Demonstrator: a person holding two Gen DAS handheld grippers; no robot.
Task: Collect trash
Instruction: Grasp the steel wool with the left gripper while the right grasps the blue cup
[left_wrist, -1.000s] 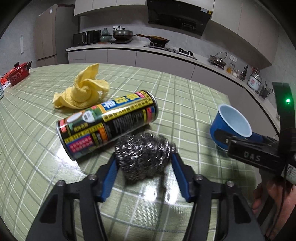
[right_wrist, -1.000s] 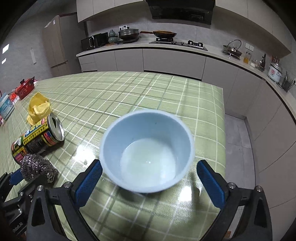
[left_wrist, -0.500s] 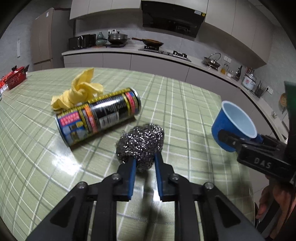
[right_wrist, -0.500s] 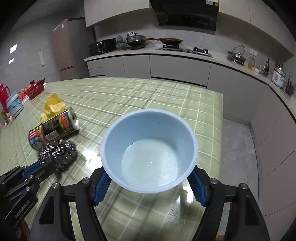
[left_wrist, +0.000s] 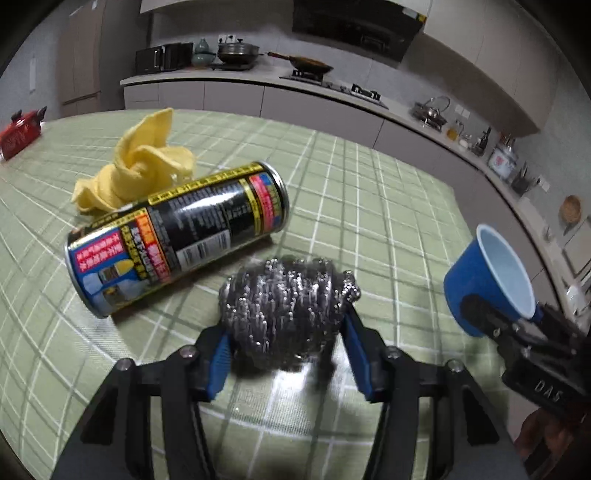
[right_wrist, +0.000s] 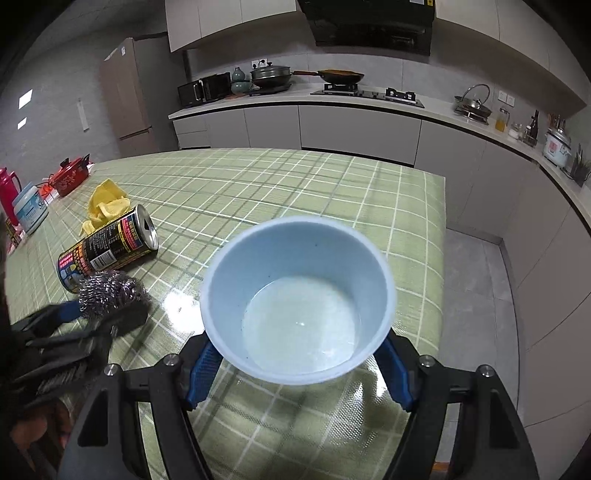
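Note:
My left gripper (left_wrist: 286, 347) has its blue pads on both sides of a steel wool scrubber (left_wrist: 284, 308), which sits low over the green checked table (left_wrist: 388, 229). A black and yellow can (left_wrist: 177, 240) lies on its side just beyond it, touching a crumpled yellow cloth (left_wrist: 136, 173). My right gripper (right_wrist: 297, 363) is shut on a blue cup (right_wrist: 299, 306), light blue inside and empty, held above the table. The cup (left_wrist: 487, 280) shows at the right of the left wrist view. The scrubber (right_wrist: 109, 293), can (right_wrist: 107, 249) and cloth (right_wrist: 105, 205) show at the left of the right wrist view.
A red pot (right_wrist: 70, 177), a white tub (right_wrist: 29, 208) and a red bottle (right_wrist: 9, 195) stand at the table's far left. The table's right edge (right_wrist: 441, 280) drops to the grey floor. A kitchen counter with pans runs along the back wall.
The left gripper's jaws, tight on the scrubber half a second ago, now stand wider around it. The right gripper closed on the blue cup and lifted it slightly.

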